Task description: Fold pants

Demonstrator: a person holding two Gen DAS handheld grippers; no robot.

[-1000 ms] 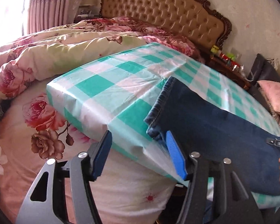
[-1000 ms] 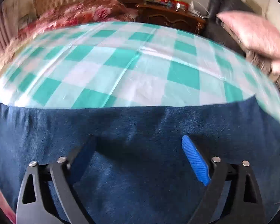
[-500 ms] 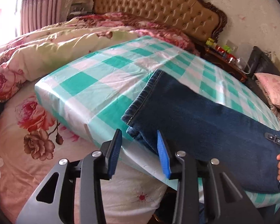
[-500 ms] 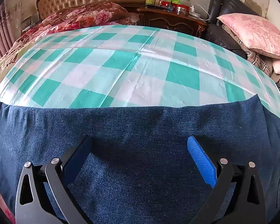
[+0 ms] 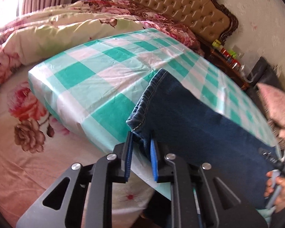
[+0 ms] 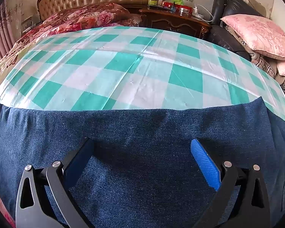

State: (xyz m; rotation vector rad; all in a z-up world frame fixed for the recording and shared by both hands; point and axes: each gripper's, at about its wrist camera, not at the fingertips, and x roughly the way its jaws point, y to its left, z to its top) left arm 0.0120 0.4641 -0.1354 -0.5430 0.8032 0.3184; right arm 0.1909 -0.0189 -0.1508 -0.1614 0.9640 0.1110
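Note:
Dark blue jeans lie folded lengthwise on a board covered with a green-and-white checked cloth. My left gripper is shut on the near corner of the leg hem, at the board's front edge. In the right wrist view the jeans fill the lower half over the checked cloth. My right gripper is open and rests on the denim, its blue pads spread wide with nothing between them. The other hand shows at the far end of the jeans.
The board sits on a bed with floral bedding and a tufted headboard. A dark nightstand with jars and a charger stands behind. Pink pillows and a black leather seat lie at right.
My left gripper moved in to the hem corner and closed on it, from wide open to shut. My right gripper stayed open on the denim, shifting only slightly.

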